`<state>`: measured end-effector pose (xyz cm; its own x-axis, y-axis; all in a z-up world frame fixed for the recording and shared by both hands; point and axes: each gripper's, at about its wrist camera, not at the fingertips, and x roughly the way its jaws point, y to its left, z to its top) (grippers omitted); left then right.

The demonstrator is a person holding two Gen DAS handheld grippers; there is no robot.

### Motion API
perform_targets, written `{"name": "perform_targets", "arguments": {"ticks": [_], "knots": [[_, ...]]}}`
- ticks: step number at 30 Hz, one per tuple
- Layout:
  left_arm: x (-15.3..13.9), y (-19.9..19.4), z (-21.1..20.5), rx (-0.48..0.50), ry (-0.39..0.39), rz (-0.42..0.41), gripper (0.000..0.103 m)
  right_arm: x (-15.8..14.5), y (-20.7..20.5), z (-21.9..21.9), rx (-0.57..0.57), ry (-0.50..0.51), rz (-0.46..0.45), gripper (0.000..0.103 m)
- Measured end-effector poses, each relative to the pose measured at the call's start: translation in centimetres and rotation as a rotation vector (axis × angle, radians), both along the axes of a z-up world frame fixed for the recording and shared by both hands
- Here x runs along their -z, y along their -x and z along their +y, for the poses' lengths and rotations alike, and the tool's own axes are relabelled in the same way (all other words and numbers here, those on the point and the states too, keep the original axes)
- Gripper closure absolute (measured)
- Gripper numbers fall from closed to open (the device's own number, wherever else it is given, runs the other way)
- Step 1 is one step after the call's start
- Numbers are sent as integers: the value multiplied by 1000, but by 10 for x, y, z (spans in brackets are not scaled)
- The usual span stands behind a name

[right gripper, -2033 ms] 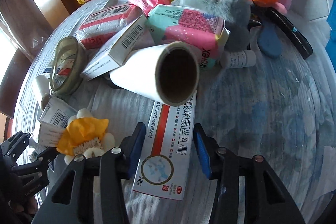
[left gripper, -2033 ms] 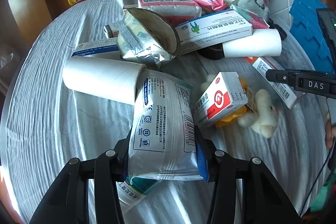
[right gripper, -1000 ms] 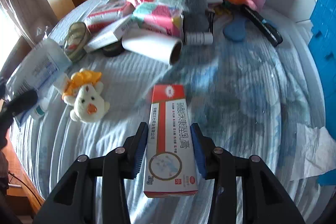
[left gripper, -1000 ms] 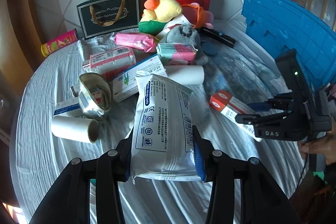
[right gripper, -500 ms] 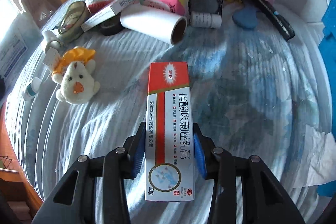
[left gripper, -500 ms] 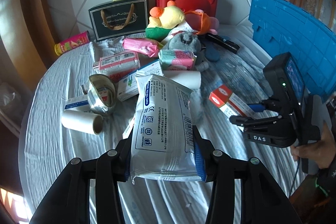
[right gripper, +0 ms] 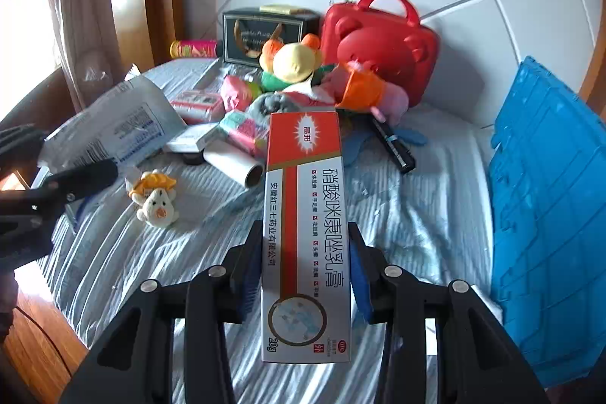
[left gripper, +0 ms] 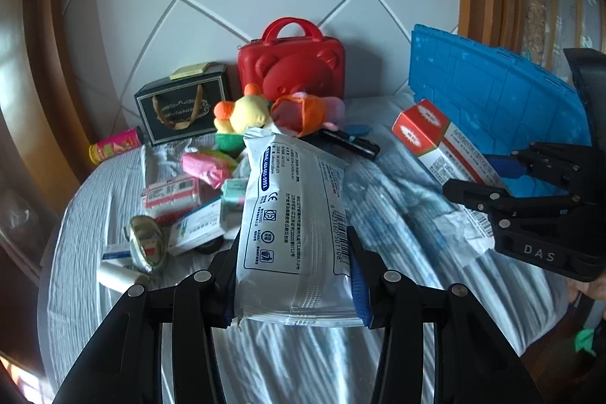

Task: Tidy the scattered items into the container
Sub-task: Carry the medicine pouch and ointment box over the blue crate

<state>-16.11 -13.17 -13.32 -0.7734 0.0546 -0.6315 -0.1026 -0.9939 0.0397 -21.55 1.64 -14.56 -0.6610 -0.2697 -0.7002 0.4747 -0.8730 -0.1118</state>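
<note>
My left gripper is shut on a silver-white mask pack, held above the table. My right gripper is shut on a long red-and-white ointment box, also held up in the air. In the left wrist view the right gripper holds that box close to the blue crate at the right. The crate also shows at the right edge of the right wrist view. The left gripper's mask pack shows at the left of the right wrist view.
On the white cloth-covered round table lie a small chick toy, a white roll, several medicine boxes, a tape roll, plush toys, a black pen case, a red bear case, a black gift bag and a pink can.
Both grippers have lifted their items off the table and tilted up. The right gripper with the ointment box has moved toward the blue crate.
</note>
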Motion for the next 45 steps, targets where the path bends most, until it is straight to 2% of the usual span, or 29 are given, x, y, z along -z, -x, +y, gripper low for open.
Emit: {"name": "perform_targets", "arguments": {"ticks": [4, 7, 12, 18, 24, 33, 40, 45], "knots": [[-22, 2, 35, 31, 0, 57, 58, -47, -16, 29, 17, 16, 121, 63], [-34, 8, 56, 63, -13, 66, 58, -76, -25, 49, 48, 13, 204, 63], [-53, 16, 87, 136, -12, 97, 58, -107, -31, 79, 111, 21, 257, 63], [-82, 26, 120, 230, -20, 140, 58, -136, -30, 109, 194, 48, 270, 63], [-117, 33, 165, 305, -25, 191, 58, -166, -47, 157, 294, 97, 358, 63], [-162, 28, 283, 364, -17, 285, 58, -190, -51, 274, 441, 157, 409, 63], [-174, 37, 385, 355, -47, 301, 58, -202, -49, 377, 470, 166, 433, 63], [-179, 50, 426, 327, -51, 302, 58, -205, -45, 427, 470, 163, 438, 63]]}}
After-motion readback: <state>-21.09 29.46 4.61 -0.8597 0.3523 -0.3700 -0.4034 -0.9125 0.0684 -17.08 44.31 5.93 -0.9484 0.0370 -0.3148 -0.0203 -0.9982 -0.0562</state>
